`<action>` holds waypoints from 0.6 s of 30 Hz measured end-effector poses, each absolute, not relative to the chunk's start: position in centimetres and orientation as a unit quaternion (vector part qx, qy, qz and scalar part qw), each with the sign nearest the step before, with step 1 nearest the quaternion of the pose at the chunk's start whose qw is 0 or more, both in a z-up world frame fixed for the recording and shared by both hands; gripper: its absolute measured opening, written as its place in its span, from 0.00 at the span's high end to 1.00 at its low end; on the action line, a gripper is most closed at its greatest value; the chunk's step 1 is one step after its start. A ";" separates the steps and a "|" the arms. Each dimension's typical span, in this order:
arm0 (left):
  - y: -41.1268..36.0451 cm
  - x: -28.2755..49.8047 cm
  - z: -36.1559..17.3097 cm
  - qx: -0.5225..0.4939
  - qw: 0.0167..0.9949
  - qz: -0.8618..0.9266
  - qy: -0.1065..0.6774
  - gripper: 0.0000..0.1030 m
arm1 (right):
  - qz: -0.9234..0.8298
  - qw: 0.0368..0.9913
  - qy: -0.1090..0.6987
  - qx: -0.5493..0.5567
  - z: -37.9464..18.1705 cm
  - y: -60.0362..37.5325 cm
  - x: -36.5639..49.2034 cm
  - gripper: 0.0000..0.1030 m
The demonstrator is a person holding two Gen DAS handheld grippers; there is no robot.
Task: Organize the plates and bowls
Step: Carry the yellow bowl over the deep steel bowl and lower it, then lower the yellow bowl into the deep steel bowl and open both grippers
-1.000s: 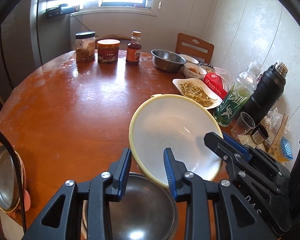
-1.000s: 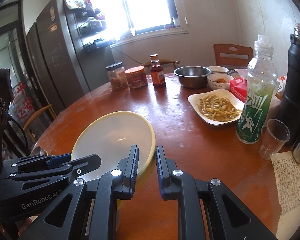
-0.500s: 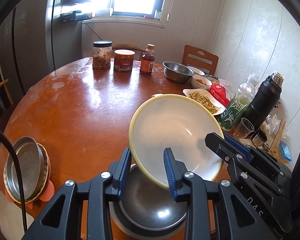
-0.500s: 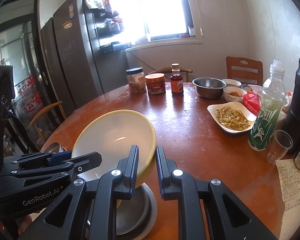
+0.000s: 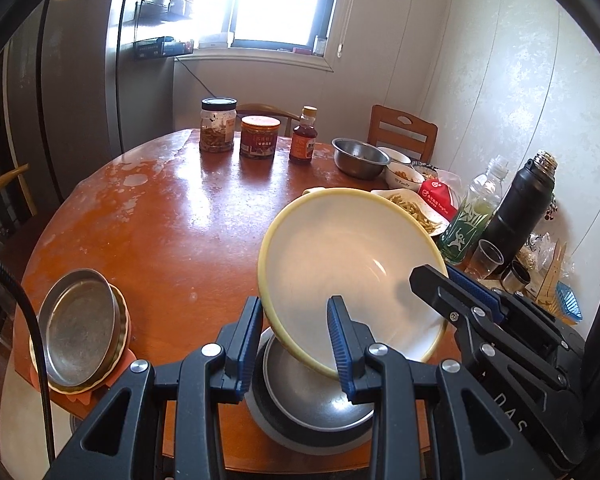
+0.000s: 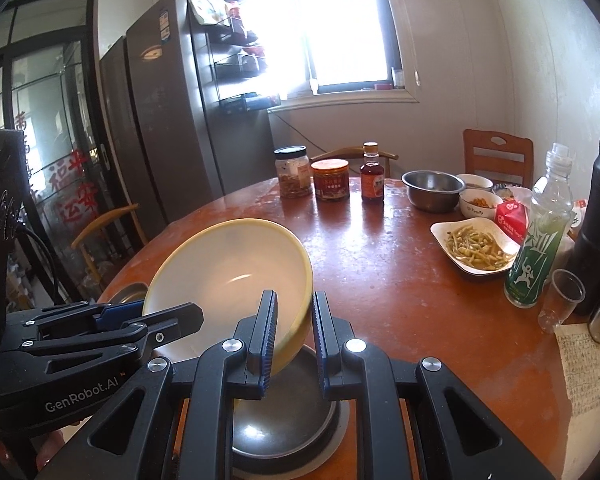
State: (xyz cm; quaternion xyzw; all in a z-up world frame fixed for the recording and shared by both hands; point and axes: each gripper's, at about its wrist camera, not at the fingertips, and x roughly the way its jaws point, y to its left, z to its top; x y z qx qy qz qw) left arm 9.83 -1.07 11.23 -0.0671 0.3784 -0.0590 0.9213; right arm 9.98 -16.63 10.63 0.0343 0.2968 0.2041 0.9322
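A large white bowl with a yellow rim [image 5: 348, 264] [image 6: 228, 264] hangs tilted above the table, held from both sides. My left gripper [image 5: 294, 308] is shut on its near-left rim, one finger outside and one inside the wall. On the opposite rim my right gripper [image 6: 294, 298] is shut, and it shows in the left wrist view as black jaws [image 5: 452, 284]. Directly below sits a metal bowl [image 5: 312, 396] [image 6: 276, 420] on a grey plate at the table's near edge. A stack of a metal plate on a yellow plate [image 5: 80, 320] lies at the near left.
On the round wooden table [image 5: 172, 216] stand two jars [image 5: 256, 136], a sauce bottle [image 5: 304, 136], a steel bowl [image 5: 358, 156], a dish of food [image 6: 476, 244], a green bottle [image 6: 540, 240], a black flask [image 5: 520, 204] and a plastic cup [image 6: 564, 300]. Chairs and a fridge surround it.
Both grippers have lifted the yellow-rimmed bowl up and back toward me. More of the metal bowl under it and the plate stack at the left have come into view.
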 end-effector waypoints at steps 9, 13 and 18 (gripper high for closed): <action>-1.3 8.5 11.9 -0.063 0.927 -0.058 0.365 0.68 | 0.206 0.935 0.287 0.035 10.9 -16.8 8.8 0.82; -1.4 8.0 11.9 -0.057 0.928 -0.058 0.362 0.68 | 0.207 0.935 0.285 0.036 10.7 -17.1 8.4 0.82; -1.7 7.5 11.4 -0.048 0.929 -0.054 0.363 0.68 | 0.209 0.935 0.285 0.035 10.3 -17.2 8.1 0.82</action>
